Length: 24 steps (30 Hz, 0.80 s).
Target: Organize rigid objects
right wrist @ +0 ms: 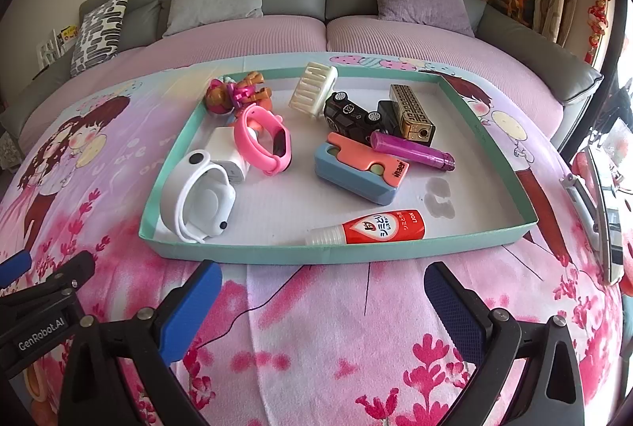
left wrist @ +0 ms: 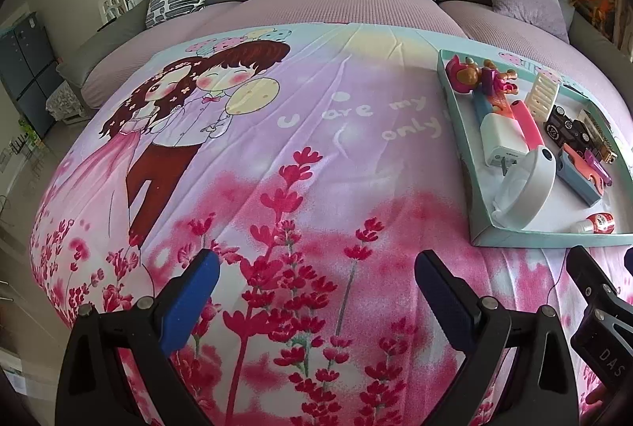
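The left gripper (left wrist: 316, 291) hangs over the pink flowered blanket (left wrist: 245, 149) with its blue pads spread wide apart and nothing between them; in its view the teal tray (left wrist: 554, 239) lies up at about two o'clock. The right gripper (right wrist: 322, 301) is just short of the tray's near wall, its jaws likewise wide open and empty, with the tray dead ahead at twelve o'clock. Inside the tray, going from the left wall across in the right wrist view: a white watch (right wrist: 198, 196) sits at about eight o'clock of the tray, touching a white charger block (right wrist: 229, 153) behind it; a pink watch (right wrist: 263, 139) stands on edge against that block. At eleven o'clock a small toy figure (right wrist: 237, 93) lies in the far corner, and a cream comb-like brush (right wrist: 314, 88) leans near the far wall at twelve. Toward the centre rests a blue and orange case (right wrist: 358, 171), with a red and white tube (right wrist: 372, 230) lying flat along the near wall at six o'clock. A black toy car (right wrist: 354, 115) lies overturned, wheels up, touching a gold and black lighter (right wrist: 411, 111) at two o'clock, and a purple cylinder (right wrist: 413, 151) lies across just in front of both.
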Motion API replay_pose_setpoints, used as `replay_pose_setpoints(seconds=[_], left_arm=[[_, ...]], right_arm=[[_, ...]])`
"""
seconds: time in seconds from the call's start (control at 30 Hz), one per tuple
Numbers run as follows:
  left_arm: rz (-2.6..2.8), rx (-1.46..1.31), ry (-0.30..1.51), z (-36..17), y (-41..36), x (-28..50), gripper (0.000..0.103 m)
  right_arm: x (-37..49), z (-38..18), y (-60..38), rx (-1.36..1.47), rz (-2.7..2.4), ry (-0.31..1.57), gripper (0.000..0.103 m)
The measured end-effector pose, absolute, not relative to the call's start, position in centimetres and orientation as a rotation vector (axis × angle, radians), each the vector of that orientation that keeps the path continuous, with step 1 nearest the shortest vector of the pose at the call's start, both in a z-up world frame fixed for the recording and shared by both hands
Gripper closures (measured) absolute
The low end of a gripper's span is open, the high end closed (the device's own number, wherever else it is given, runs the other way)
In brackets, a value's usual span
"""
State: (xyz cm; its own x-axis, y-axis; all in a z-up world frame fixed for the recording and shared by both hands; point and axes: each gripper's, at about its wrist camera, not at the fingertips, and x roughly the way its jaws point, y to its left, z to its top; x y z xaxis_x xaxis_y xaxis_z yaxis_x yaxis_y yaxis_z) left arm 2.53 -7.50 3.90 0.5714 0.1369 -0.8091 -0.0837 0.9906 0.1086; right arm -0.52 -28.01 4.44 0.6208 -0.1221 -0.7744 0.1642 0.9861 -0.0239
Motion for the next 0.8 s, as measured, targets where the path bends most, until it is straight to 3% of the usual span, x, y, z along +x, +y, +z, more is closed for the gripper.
replay_pose_setpoints(seconds=[0.8], left_arm=[[0.127, 0.075, 0.936, 4.22, -7.8, 2.31, 0.004]], right_arm=[[-0.41, 4.24, -28.04, 0.052, -0.162, 0.894, 0.0]])
